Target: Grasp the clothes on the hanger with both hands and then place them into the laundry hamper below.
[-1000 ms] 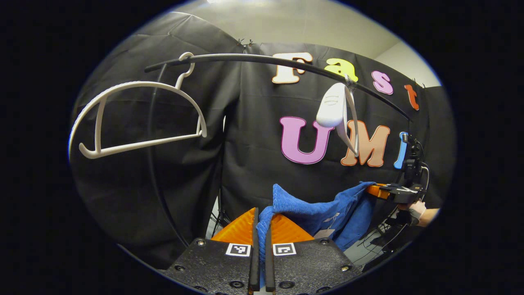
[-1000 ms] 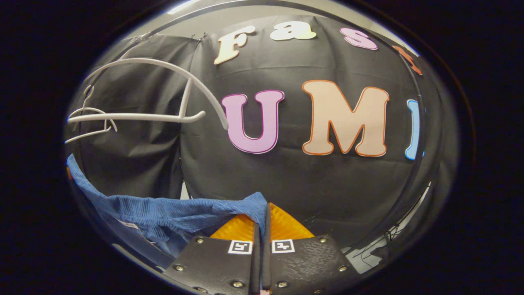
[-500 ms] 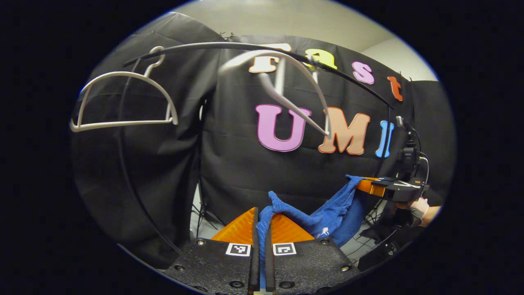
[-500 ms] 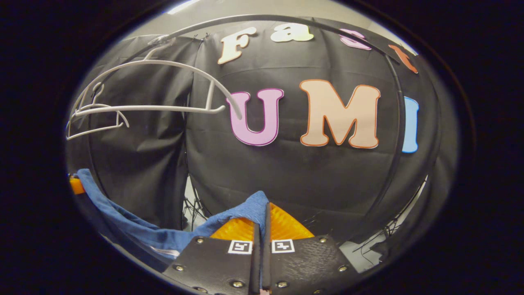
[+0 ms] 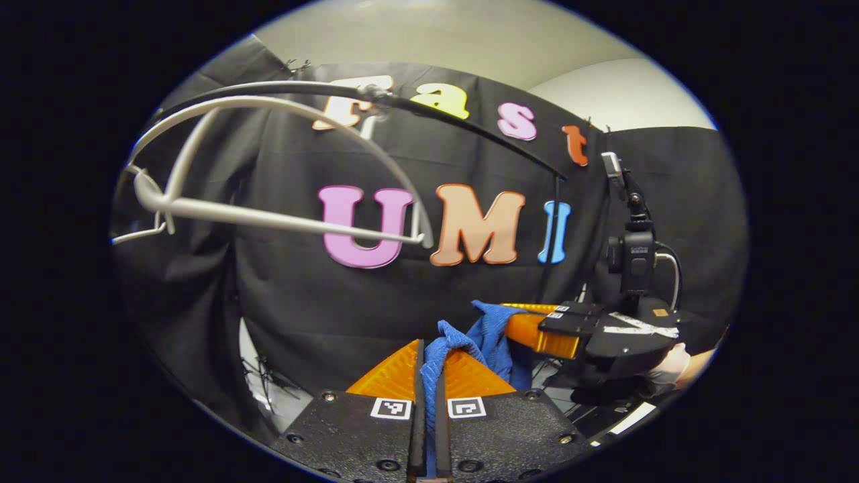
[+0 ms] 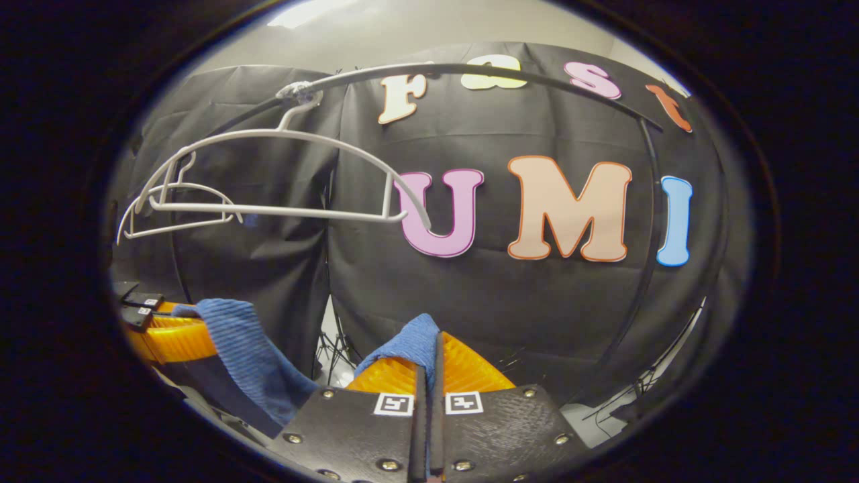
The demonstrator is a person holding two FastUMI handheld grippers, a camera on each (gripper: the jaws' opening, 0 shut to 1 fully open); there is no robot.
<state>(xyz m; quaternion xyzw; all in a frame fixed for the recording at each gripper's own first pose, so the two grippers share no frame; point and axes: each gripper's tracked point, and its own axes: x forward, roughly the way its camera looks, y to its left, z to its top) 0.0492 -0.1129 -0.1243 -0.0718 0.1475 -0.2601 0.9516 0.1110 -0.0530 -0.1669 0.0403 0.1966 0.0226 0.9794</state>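
A blue garment [image 5: 486, 335] hangs slack between my two grippers, off its hanger. In the left gripper view my left gripper [image 5: 427, 355] is shut on one end of the cloth, and the right gripper [image 5: 537, 322] holds the other end close by on the right, a hand [image 5: 678, 362] behind it. In the right gripper view my right gripper [image 6: 429, 349] is shut on the blue garment [image 6: 255, 349], which sags left to the left gripper [image 6: 168, 332]. A bare white hanger [image 5: 268, 218] [image 6: 295, 174] hangs from the black rail [image 5: 470, 124] [image 6: 510, 70] above. The hamper is out of sight.
A second white hanger [image 6: 178, 208] hangs farther left on the rail. The rail's curved black upright [image 6: 647, 228] runs down on the right. Tripod legs and cables [image 6: 329, 349] stand on the light floor [image 5: 268, 396] below the cloth wall.
The two grippers have come much closer together, so the blue garment has bunched and sags between them. The empty hanger has swung back to hang flat. Both views have turned.
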